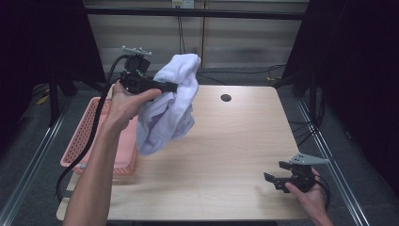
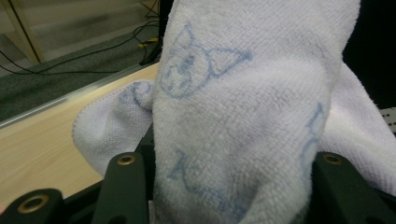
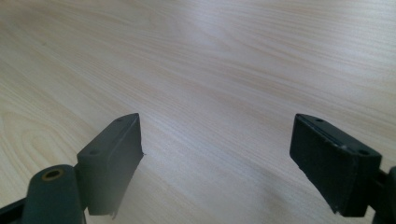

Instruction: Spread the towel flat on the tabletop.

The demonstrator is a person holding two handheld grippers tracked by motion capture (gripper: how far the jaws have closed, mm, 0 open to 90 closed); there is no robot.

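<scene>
The left gripper (image 1: pixel 171 87) is clamping a white towel (image 1: pixel 171 106) between its jaws and holding it in the air above the left part of the table (image 1: pixel 235 146). The towel is hanging beside a pink basket (image 1: pixel 91 127) sitting at the table's left edge; what is lying inside the basket cannot be told. The right gripper (image 1: pixel 277 176) is resting near the right front corner, jaws spread wide with nothing between them.

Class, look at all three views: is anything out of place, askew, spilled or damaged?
Nothing stands out. The left gripper holds a bunched white towel aloft beside the pink basket. The right gripper sits open, low over the bare table. No spill or damage shows.
</scene>
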